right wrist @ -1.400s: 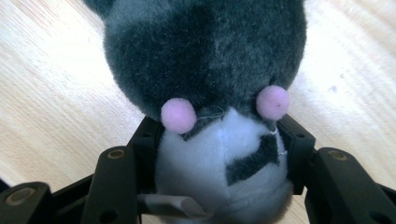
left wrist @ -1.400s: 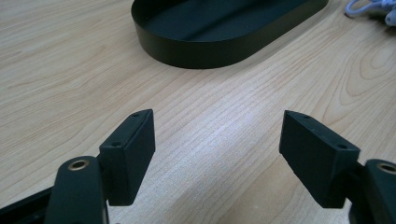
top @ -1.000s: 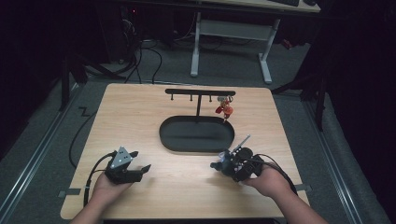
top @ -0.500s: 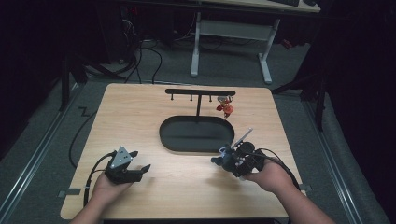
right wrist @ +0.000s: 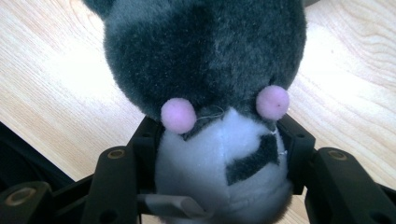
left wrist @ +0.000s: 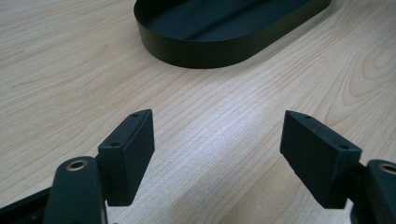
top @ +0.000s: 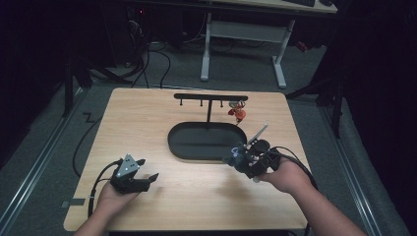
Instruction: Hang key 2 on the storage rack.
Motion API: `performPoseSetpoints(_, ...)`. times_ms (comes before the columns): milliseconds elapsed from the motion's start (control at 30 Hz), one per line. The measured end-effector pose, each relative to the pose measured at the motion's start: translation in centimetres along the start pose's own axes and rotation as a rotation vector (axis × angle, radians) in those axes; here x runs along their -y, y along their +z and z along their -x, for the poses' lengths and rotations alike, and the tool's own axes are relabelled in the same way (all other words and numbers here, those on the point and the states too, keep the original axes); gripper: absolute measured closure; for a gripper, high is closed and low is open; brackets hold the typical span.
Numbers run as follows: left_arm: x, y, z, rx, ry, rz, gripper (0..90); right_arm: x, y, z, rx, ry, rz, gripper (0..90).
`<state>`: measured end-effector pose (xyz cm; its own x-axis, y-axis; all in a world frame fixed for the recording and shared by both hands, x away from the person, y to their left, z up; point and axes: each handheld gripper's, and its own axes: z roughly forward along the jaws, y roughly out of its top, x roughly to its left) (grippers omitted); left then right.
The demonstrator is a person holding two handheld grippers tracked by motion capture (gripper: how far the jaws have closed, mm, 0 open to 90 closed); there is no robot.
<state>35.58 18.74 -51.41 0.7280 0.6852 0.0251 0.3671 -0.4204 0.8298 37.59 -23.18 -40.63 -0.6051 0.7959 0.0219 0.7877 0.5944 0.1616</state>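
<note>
Here, plush toy [right wrist: 205, 93] in right gripper [right wrist: 217, 154] jaws, head outward.

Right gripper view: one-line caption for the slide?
Right claw clamped on a grey-and-white plush toy with pink cheeks, held above the wooden table.

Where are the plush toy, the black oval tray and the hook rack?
plush toy [right wrist: 219, 70]: right gripper view, its dark grey fur.
black oval tray [top: 173, 145]: high view, its left rim.
hook rack [top: 196, 97]: high view, its top crossbar.
</note>
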Motion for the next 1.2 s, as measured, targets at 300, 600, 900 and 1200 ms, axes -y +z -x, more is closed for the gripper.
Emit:
performPoseSetpoints(300,0.0,-0.1,0.0,-0.004,0.003,0.004,26.5,-1.3,-1.5,0.2,-0.008,0.005,0.006,47.1)
performPoseSetpoints(600,0.0,-0.1,0.0,-0.004,0.005,0.005,26.5,-2.4,-2.6,0.5,-0.029,0.033,0.014,47.1)
performPoseSetpoints(900,-0.1,-0.1,0.0,-0.003,0.007,0.004,26.2,-3.3,-3.0,0.7,-0.037,0.025,0.011,47.1)
performPoseSetpoints(1200,0.0,-0.1,0.0,-0.005,0.005,0.008,26.1,-5.0,-3.8,1.1,-0.049,0.026,0.007,47.1)
